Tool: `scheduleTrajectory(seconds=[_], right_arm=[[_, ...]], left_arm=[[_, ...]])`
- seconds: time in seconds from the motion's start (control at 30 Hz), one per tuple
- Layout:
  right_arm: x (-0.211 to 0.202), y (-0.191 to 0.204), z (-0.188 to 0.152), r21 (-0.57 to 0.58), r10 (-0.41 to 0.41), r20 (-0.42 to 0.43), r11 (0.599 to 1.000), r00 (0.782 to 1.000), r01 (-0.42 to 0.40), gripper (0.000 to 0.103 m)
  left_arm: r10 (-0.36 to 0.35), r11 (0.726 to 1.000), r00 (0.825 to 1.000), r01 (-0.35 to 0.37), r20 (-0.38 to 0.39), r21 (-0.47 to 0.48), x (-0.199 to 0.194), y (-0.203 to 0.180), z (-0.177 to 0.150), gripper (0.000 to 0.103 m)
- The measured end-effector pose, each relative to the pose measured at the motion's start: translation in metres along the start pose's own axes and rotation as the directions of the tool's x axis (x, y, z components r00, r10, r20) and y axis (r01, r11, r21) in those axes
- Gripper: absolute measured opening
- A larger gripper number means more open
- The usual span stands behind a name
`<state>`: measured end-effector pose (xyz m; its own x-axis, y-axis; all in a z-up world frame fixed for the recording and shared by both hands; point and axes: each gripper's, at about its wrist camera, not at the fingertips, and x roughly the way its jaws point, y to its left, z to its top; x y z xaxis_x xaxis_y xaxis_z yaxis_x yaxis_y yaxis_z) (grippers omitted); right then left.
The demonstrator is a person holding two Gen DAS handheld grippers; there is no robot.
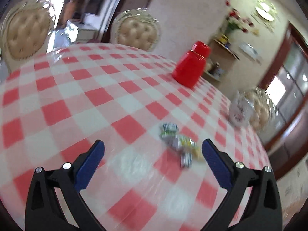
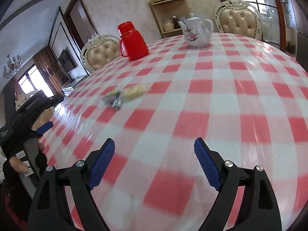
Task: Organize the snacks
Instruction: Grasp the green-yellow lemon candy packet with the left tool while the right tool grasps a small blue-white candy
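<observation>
Red-and-white checked tablecloth (image 2: 202, 88), plain red jug (image 2: 131, 42), white floral teapot (image 2: 196, 32).

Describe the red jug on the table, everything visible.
The red jug looks like glossy plastic: a broad body narrowing to a cylindrical cap, with a loop handle on its left side in the right wrist view. It stands upright and capped on the checked tablecloth, near the table's far edge, apart from the teapot. Nothing else touches it.
</observation>
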<state>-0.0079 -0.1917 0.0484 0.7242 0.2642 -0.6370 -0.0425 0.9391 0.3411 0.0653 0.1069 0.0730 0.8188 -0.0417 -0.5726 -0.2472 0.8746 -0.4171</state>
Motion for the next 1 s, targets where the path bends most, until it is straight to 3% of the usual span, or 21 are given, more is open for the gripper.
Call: scheduleTrajectory(seconds=[0.07, 0.17, 0.27, 0.33, 0.4, 0.53, 0.67, 0.73, 0.8, 0.9, 1.0], right_arm=[[0.019, 0.004, 0.012, -0.016, -0.003, -0.02, 1.0, 1.0, 0.003, 0.083], [0.055, 0.021, 0.03, -0.093, 0.0, -0.061, 0.996, 0.998, -0.006, 0.083], [0.088, 0.046, 0.039, -0.157, 0.033, -0.135, 0.986, 0.99, -0.054, 0.08], [0.109, 0.071, 0.043, -0.217, 0.058, -0.181, 0.971, 0.982, -0.097, 0.067], [0.126, 0.093, 0.045, -0.282, 0.053, -0.203, 0.953, 0.978, -0.11, 0.062], [0.161, 0.114, 0.054, -0.298, 0.045, -0.242, 0.947, 0.969, -0.118, 0.052], [0.181, 0.128, 0.062, -0.313, 0.01, -0.25, 0.946, 0.968, -0.091, 0.045], [0.182, 0.134, 0.06, -0.372, -0.059, -0.229, 0.928, 0.972, -0.031, 0.03], [0.175, 0.131, 0.055, -0.406, -0.072, -0.215, 0.914, 0.974, -0.022, 0.021], [0.154, 0.116, 0.049, -0.405, -0.079, -0.18, 0.914, 0.98, -0.001, 0.021], [0.123, 0.088, 0.052, -0.338, -0.069, -0.143, 0.941, 0.987, 0.017, 0.021]], left_arm=[[-0.018, 1.0, 1.0, 0.019, 0.011, -0.023, 0.019, 0.002, 0.004, 0.101], [-0.015, 0.999, 0.999, 0.014, 0.043, 0.03, 0.032, 0.007, 0.006, 0.101], [-0.002, 0.999, 0.995, 0.007, 0.098, -0.05, 0.023, 0.03, 0.019, 0.101], [0.019, 0.993, 0.989, -0.001, 0.148, -0.121, 0.012, 0.046, 0.025, 0.101], [0.04, 0.982, 0.984, -0.008, 0.171, -0.188, 0.008, 0.06, 0.03, 0.101], [0.025, 0.972, 0.993, 0.002, 0.111, -0.237, 0.017, 0.069, 0.033, 0.101], [0.01, 0.981, 0.996, 0.007, 0.085, -0.194, 0.02, 0.061, 0.031, 0.101], [-0.004, 0.984, 0.997, 0.018, 0.079, -0.179, 0.019, 0.058, 0.03, 0.101], [-0.025, 0.991, 0.998, 0.032, 0.052, -0.133, 0.024, 0.051, 0.029, 0.101], [-0.059, 0.997, 0.998, 0.058, -0.003, -0.04, 0.035, 0.036, 0.024, 0.101], [-0.068, 0.994, 0.995, 0.075, -0.074, 0.084, 0.05, 0.017, 0.015, 0.101]])
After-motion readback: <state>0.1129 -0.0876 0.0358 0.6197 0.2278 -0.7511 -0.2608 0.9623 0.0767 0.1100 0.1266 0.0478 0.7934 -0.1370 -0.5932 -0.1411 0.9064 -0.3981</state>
